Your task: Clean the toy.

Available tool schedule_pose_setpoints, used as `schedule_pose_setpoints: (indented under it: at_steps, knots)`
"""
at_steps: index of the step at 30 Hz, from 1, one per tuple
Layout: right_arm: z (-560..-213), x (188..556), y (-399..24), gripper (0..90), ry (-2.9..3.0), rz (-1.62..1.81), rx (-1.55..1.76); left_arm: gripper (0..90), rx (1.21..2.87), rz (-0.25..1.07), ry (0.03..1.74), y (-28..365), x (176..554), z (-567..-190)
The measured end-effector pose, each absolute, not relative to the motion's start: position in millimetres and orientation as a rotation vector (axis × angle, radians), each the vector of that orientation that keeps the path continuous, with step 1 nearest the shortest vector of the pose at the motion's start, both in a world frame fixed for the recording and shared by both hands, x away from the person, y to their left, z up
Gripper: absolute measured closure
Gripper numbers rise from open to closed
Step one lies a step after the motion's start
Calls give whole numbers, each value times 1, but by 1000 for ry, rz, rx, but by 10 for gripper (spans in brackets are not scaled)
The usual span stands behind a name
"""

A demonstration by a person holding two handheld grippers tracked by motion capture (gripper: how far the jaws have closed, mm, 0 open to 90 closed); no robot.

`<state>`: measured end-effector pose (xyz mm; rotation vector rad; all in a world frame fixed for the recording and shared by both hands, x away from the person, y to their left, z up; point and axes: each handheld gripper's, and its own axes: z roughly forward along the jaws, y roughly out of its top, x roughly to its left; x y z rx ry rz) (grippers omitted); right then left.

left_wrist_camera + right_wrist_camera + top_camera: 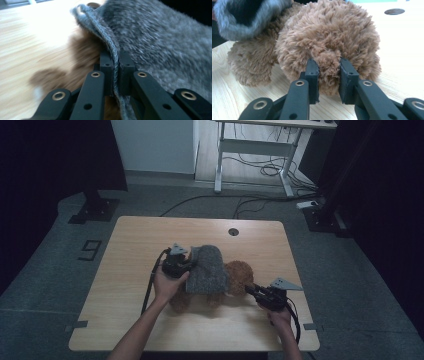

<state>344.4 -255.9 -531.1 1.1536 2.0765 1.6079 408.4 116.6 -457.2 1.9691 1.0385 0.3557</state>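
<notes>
Left gripper view looks straight down the left hand-held gripper [115,62], whose two black jaws are pinched together on the stitched hem of a grey knitted cloth [160,42]. The hem runs up between the jaws and curls over at the top, and the rest of the cloth spreads off to the right. Under it and to the left there is brown fur from a teddy bear [82,50], blurred, lying on the pale wooden counter [30,37].

From the right gripper view, the right hand-held gripper [329,67] has its jaws closed in on a tuft of the bear's fluffy round part [329,32], with fur bulging between them. The grey cloth's open edge [244,17] sits over the bear at the upper left, and a round hole in the counter [394,11] shows at the upper right.

From the high view, the left hand-held gripper [178,262] is at the cloth's left edge, held in a hand [167,285]. The cloth [209,270] is draped over the middle of the bear [239,277], which lies near the centre of the counter [130,245]. The right hand-held gripper [259,292] meets the bear's right end. Beyond the counter stands a white desk frame [255,150] with cables on the floor
</notes>
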Motion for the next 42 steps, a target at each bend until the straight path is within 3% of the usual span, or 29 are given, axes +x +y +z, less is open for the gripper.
schedule_pose_setpoints:
  at_steps: [4,8,12,25,32,36,42]
  knots:
    - [-531,344,-256,724,2074,1605,1158,838,2015,455,1104,141,407,-461]
    - [-532,345,-256,724,2074,1605,1160,838,1956,383,1125,162,406,-463]
    - [-532,345,-256,725,2074,1607,1167,839,1895,332,1060,154,400,-445]
    - [-532,345,-257,724,2076,1611,1167,839,1926,206,760,12,391,-397]
    - [-533,344,-257,724,2073,1614,1162,835,2114,223,829,-37,415,-439]
    - [-532,343,-257,727,2074,1587,1160,835,2048,166,912,-22,426,-459]
    - [-531,343,-257,729,2079,1576,1159,837,2047,297,986,22,430,-451]
